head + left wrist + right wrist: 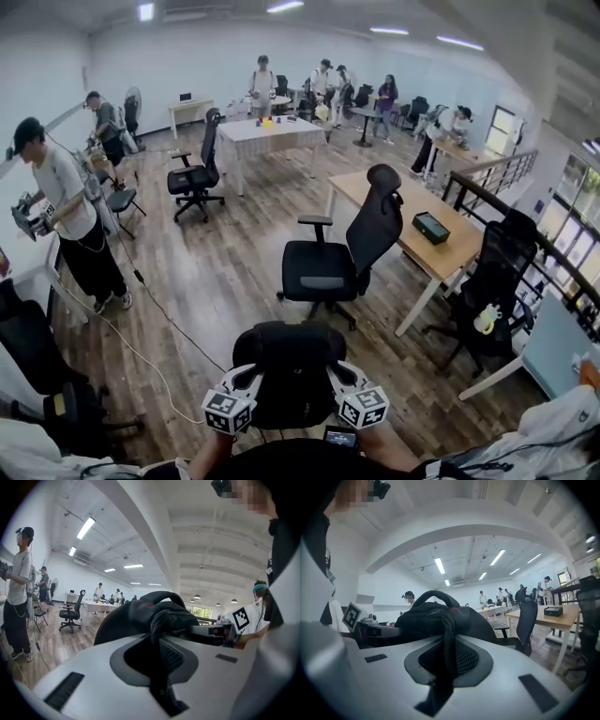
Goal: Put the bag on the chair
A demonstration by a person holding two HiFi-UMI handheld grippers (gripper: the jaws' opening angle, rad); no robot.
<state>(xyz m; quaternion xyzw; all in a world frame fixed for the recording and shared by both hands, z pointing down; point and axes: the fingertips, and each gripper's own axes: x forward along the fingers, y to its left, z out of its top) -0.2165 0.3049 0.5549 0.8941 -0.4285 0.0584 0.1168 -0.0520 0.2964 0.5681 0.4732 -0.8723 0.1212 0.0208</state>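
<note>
Black, rounded bag [286, 361] with looped handle [436, 594].

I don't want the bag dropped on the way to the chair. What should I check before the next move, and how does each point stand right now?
1. Left claw clamped on a strap of the bag: ok.
2. Right claw clamped on a strap: ok.
3. Bag carried between both claws, off the floor: ok.
4. Seat of the chair bare: ok.
5. Floor between bag and chair free of the cable, which lies to the left: ok.
6. Chair will stay put when loaded: cannot tell.
</note>
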